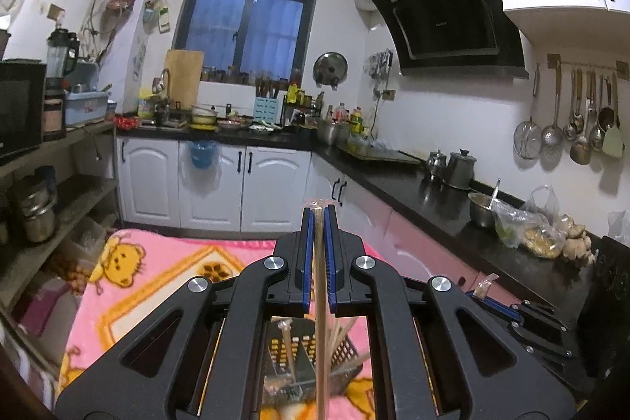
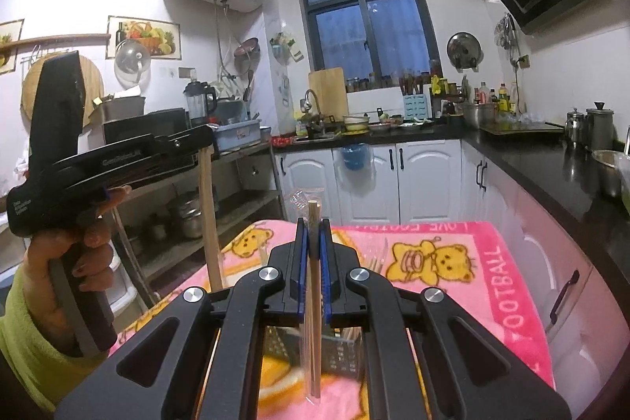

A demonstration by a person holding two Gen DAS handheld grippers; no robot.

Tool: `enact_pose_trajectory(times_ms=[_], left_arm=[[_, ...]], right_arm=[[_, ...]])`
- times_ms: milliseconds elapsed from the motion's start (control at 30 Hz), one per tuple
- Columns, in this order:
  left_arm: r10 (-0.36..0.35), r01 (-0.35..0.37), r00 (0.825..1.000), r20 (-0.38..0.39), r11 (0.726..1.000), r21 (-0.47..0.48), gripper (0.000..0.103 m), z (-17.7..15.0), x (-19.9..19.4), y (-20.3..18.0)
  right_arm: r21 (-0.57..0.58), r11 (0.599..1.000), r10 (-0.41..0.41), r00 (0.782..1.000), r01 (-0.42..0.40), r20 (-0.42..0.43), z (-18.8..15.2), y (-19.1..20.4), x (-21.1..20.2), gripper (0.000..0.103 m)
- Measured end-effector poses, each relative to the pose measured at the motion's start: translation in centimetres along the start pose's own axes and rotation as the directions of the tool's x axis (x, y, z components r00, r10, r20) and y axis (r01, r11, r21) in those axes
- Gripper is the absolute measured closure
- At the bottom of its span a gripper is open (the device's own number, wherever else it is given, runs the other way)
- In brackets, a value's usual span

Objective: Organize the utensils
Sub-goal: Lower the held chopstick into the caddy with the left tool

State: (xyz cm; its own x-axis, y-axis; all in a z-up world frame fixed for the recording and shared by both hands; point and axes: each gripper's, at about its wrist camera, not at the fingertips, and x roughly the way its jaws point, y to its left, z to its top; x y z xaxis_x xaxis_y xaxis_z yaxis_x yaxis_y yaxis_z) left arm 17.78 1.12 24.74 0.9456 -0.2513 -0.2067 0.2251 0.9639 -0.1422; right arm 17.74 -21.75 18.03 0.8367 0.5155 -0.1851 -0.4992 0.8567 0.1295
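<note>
Currently both grippers hang above the pink bear-print blanket on the worktop [image 2: 453,235], over the dark perforated metal utensil basket [image 2: 342,353]. Left gripper [image 1: 319,209]: fingers clamped on a clear-wrapped pair of pale wooden chopsticks [image 1: 321,321]. Right gripper [image 2: 314,221]: fingers clamped on a second wrapped wooden pair [image 2: 315,321]. Risk: slick film lets a pair slide through, or a tip snags the basket rim. Both pairs point down at the basket, long axis near vertical, tops just above the fingers.

Utensil basket [image 1: 303,357] on blanket [image 1: 157,274]; counter [image 1: 413,184] right, shelves [image 1: 59,191] left.
</note>
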Motion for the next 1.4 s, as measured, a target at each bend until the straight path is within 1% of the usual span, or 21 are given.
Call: enact_pose_trajectory(times_ms=[233,367,467,533,767,933,1033,1167,1400], left_arm=[[0.05,-0.05,0.999,0.015,0.999,0.01,0.1,1.8,1.4,0.9],[0.082,-0.083,0.996,0.034,0.997,0.003,0.1,2.8,2.2,2.1],[0.117,-0.118,0.992,0.056,0.993,0.002,0.1,2.8,2.9,2.9],[0.129,-0.129,0.99,0.059,0.992,-0.004,0.1,2.6,3.5,3.5],[0.145,-0.144,0.989,0.02,0.989,-0.036,0.1,0.2,6.5,5.8],[0.159,-0.158,0.987,0.005,0.986,-0.054,0.1,-2.1,7.9,6.8],[0.169,-0.17,0.985,-0.018,0.984,-0.058,0.1,-3.7,8.7,7.3],[0.161,-0.164,0.986,-0.048,0.985,-0.062,0.1,-5.5,9.4,7.7],[0.141,-0.146,0.988,-0.069,0.987,-0.067,0.1,-7.9,9.6,8.1]], right_arm=[[-0.015,1.0,-0.013,1.0,0.014,0.026,2.1,0.2,2.2,0.097],[-0.015,1.0,-0.024,0.999,0.024,0.042,3.0,0.1,3.6,0.097],[-0.01,0.999,-0.032,0.998,0.032,0.053,3.5,-0.1,4.8,0.097],[-0.007,0.999,-0.038,0.998,0.039,0.053,3.7,-0.4,5.5,0.097],[0.006,0.998,-0.063,0.998,0.063,0.03,3.0,-1.2,8.1,0.097],[0.008,0.997,-0.077,0.997,0.077,0.002,1.8,-1.6,9.8,0.097],[0.013,0.997,-0.08,0.997,0.08,-0.012,0.9,-1.7,10.8,0.097],[0.017,0.997,-0.079,0.996,0.079,-0.029,-0.1,-1.6,12.0,0.097],[0.028,0.996,-0.078,0.995,0.08,-0.069,-2.2,-1.5,13.5,0.097]])
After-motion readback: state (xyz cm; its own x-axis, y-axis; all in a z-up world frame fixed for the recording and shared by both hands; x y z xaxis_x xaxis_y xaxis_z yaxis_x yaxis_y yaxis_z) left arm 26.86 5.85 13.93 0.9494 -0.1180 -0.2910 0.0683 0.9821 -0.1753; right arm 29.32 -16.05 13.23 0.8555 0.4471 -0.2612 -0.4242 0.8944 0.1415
